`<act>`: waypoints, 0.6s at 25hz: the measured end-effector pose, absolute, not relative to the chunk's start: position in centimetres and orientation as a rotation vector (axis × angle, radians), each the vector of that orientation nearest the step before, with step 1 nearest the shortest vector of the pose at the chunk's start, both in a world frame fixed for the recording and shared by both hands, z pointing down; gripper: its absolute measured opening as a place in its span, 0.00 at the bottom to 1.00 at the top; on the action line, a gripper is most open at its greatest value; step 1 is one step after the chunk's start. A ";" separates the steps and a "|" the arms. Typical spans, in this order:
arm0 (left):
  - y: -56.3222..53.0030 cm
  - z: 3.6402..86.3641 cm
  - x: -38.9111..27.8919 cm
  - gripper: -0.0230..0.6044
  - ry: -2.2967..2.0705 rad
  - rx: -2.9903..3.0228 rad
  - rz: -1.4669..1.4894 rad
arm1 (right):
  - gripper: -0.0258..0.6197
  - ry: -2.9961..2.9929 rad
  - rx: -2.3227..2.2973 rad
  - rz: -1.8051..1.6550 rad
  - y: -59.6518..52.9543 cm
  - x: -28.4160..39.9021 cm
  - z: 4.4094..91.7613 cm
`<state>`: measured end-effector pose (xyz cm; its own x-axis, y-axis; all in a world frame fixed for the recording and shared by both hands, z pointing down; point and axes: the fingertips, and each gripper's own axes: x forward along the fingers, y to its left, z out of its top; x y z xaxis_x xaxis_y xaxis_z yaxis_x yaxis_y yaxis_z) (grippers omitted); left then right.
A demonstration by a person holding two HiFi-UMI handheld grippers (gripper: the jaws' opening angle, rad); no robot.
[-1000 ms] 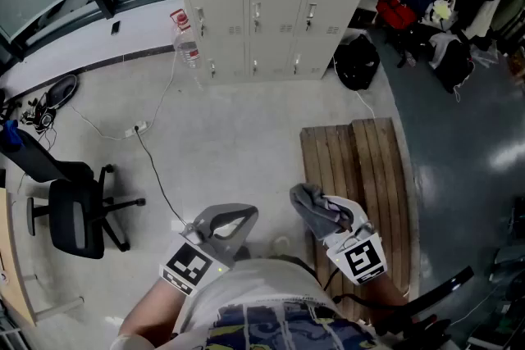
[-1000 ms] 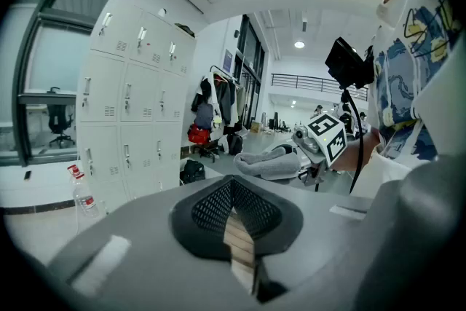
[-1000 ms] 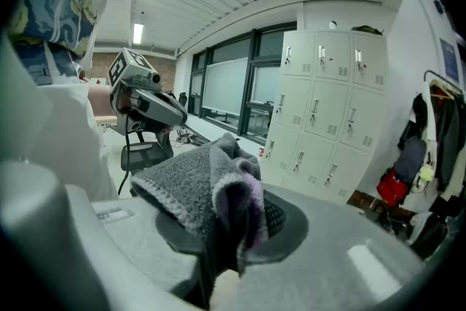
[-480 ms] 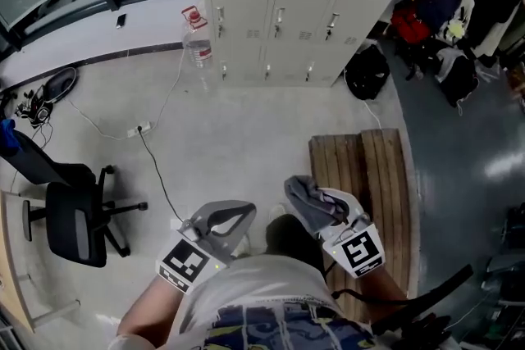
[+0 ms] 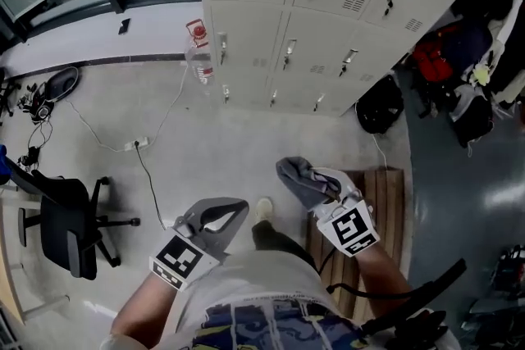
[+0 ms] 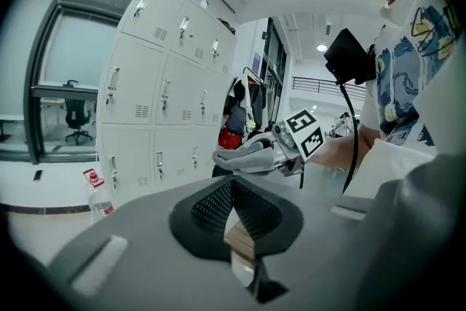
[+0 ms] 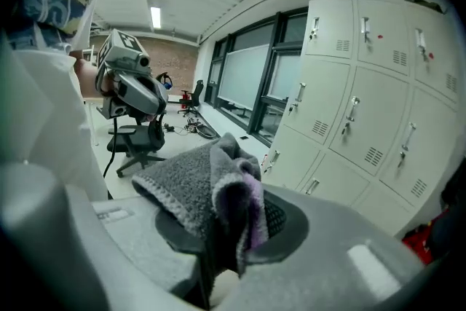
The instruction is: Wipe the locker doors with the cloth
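The beige lockers point(image 5: 328, 4) stand ahead across the floor, with several doors carrying small handles. My right gripper point(image 5: 316, 184) is shut on a grey cloth point(image 5: 295, 174), held in the air well short of the doors. In the right gripper view the cloth point(image 7: 211, 193) is folded over the jaws, and the lockers point(image 7: 364, 98) rise at the right. My left gripper point(image 5: 234, 209) hangs lower left with its jaws together and nothing between them. The left gripper view shows its pads point(image 6: 251, 211) meeting, and beyond them the cloth point(image 6: 244, 156) and the lockers point(image 6: 160, 84).
A water bottle point(image 5: 199, 53) stands by the lockers' left corner. A cable and power strip point(image 5: 135, 145) cross the floor at the left, near an office chair point(image 5: 61, 221). A wooden pallet point(image 5: 394, 201) lies at the right, with bags point(image 5: 381, 106) beside the lockers.
The person has stepped toward the lockers, which now look larger and nearer. Both grippers kept their pose and the cloth stays held.
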<state>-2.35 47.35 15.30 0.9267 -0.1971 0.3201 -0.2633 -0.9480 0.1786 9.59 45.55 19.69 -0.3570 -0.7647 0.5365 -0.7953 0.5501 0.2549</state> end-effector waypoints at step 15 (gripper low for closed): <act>28.1 18.3 5.6 0.04 -0.387 2.807 0.485 | 0.18 -1.855 0.983 -0.360 14.5 18.1 22.9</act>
